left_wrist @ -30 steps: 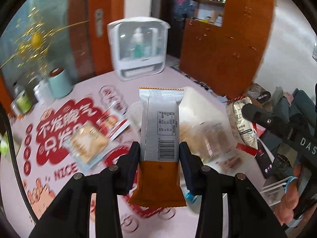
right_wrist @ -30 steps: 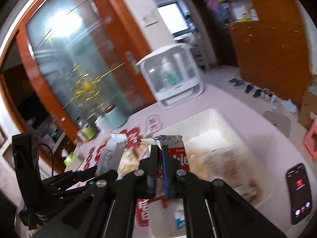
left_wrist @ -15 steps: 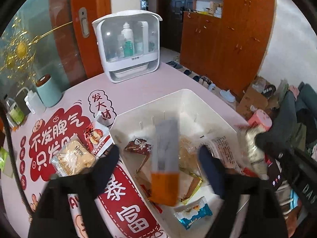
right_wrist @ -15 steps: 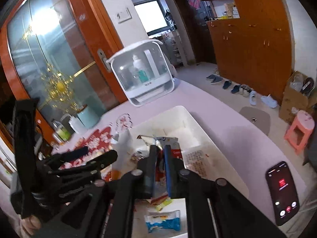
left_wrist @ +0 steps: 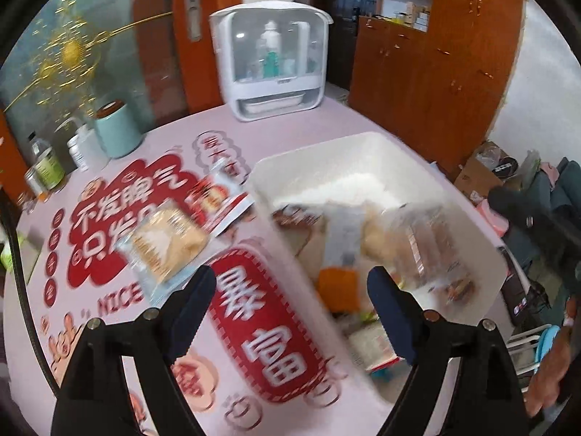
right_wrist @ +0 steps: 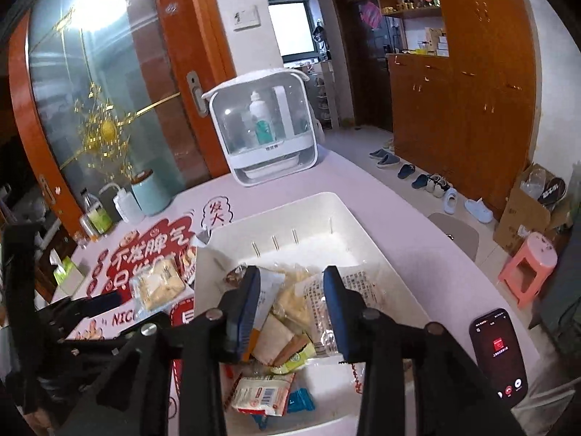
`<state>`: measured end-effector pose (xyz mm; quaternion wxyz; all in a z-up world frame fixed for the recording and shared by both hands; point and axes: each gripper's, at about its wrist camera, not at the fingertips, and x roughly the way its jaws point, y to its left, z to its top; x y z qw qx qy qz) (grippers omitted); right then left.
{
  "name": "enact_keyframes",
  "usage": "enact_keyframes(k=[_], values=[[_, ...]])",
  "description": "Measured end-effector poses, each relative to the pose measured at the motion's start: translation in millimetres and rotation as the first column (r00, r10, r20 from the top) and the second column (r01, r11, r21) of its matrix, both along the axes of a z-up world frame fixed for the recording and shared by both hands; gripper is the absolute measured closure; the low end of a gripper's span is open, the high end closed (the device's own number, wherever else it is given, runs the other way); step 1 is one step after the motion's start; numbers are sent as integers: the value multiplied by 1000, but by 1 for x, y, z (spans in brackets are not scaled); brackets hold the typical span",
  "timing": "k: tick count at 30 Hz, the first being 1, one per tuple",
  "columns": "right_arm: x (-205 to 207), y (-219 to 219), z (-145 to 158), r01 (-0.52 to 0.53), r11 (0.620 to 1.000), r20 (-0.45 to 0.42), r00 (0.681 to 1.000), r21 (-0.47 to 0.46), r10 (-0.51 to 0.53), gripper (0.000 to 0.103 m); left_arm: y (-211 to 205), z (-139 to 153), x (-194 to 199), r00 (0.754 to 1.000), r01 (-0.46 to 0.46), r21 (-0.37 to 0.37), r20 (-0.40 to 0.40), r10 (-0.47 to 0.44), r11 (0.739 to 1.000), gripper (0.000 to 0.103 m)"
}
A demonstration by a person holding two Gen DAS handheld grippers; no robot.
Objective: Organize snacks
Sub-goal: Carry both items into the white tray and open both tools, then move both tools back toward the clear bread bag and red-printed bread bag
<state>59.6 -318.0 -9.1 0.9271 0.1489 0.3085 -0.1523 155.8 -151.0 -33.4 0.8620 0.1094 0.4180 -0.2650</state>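
a: where do the two grippers stand?

b: the left hand-held gripper [left_wrist: 290, 303] is spread wide with nothing between its fingers, hanging over the near left rim of the white bin [left_wrist: 366, 141]. the right hand-held gripper [right_wrist: 292, 307] is also wide apart and grips nothing; it hangs over the middle of the bin.

a: and the snacks?

b: most lie piled in the near half of the bin. an orange and grey packet [left_wrist: 339, 258] lies among them, blurred in the left view. beside it is a clear bag with printed text [right_wrist: 357, 292], and toward the near wall a white and red packet with a barcode [right_wrist: 259, 396] and a small blue packet [right_wrist: 301, 399].

a: anything outside the bin?

b: yes, a clear pack of pale crackers [left_wrist: 167, 243] lies on the red printed mat [left_wrist: 268, 327], just left of the bin, and a red and white packet [left_wrist: 221, 200] sits between it and the bin's far left corner.

a: what else is on the table [right_wrist: 410, 218]?

b: a white clear-fronted case [right_wrist: 265, 127] at the far edge, a pale green cup [left_wrist: 118, 130] and small bottles [left_wrist: 43, 172] at the far left, and a phone [right_wrist: 497, 356] with a lit screen near the right edge.
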Motion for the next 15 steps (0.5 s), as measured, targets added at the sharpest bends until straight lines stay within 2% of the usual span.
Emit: enact_keyframes(k=[9,15], values=[[11,32,-14,-68,997,-66,996,-45,65,66,87,-25,-20,993,-110,43,-42,112,993,19],[25,53,-14,-145,988,-101,985,-50,139,66,128,-22,-18,984,-171,48,-37,173,984,19]])
